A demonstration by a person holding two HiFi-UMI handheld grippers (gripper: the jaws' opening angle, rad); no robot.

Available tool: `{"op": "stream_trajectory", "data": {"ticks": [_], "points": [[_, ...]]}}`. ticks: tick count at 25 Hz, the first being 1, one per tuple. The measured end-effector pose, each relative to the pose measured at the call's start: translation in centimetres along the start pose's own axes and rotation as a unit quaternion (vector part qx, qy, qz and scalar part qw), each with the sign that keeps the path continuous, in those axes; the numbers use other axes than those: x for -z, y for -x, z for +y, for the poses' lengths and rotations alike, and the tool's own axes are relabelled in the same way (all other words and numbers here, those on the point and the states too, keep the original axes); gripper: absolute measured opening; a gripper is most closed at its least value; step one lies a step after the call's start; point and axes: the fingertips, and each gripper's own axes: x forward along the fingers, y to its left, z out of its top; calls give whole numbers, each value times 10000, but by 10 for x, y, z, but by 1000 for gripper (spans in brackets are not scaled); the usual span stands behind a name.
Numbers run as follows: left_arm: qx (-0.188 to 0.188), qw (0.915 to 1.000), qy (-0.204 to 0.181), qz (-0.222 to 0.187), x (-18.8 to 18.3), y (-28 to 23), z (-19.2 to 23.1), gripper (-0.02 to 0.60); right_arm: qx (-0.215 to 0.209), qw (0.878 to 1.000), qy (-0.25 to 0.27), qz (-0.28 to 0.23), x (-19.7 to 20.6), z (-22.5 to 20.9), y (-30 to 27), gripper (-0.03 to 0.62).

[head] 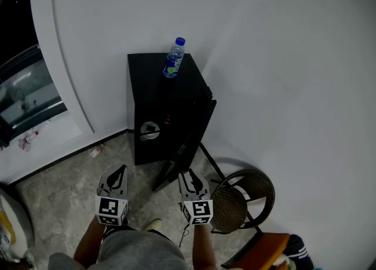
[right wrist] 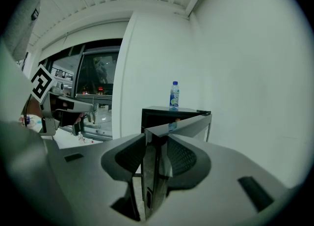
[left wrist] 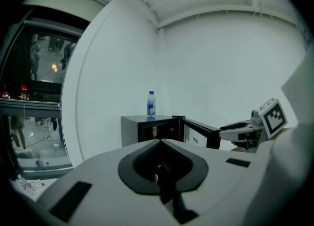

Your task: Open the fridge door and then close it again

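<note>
A black mini fridge [head: 154,95] stands against the white wall, its door [head: 189,139] swung open toward me. A water bottle [head: 174,58] stands upright on its top. In the head view my right gripper [head: 191,176] is at the door's free edge. The right gripper view shows that edge [right wrist: 154,171] standing upright between the jaws of the right gripper [right wrist: 156,156], both pads against it. My left gripper [head: 120,172] hangs in the air left of the door, shut and empty. The left gripper view shows the left gripper [left wrist: 159,168] facing the fridge's open inside [left wrist: 156,130].
A round wicker chair [head: 244,198] on black legs stands just right of the open door. A glass window or door [head: 23,93] lies at the left, with litter [head: 96,151] on the floor near the wall. My legs are at the bottom edge.
</note>
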Motion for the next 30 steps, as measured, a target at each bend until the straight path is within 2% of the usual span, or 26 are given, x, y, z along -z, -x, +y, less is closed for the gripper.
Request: {"op": "stream_trajectory", "data": {"ticks": [30], "points": [[-178, 9998, -14, 130, 3, 0, 74, 5, -94, 9999, 54, -51, -18, 43, -65, 114]]}}
